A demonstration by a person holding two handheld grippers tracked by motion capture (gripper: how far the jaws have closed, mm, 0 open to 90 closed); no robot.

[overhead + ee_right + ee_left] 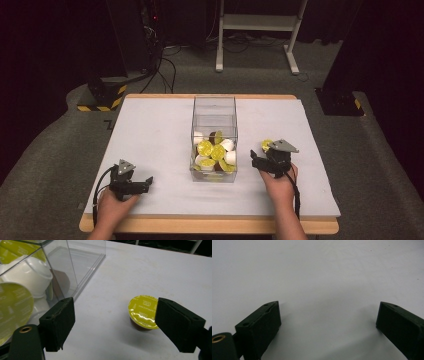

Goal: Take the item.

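two tools, left tool (328, 320) and right tool (115, 323), both wide apart and empty, beside one capsule (143, 312)

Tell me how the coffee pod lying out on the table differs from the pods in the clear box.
The lone pod stands by itself on the white table, right of the clear box, yellow lid facing up. The boxed pods are heaped together, tipped many ways, some showing white cups, some lids. The lone pod's cup looks brown beneath its lid; several boxed pods are white. They share the same round shape and yellow foil lids.
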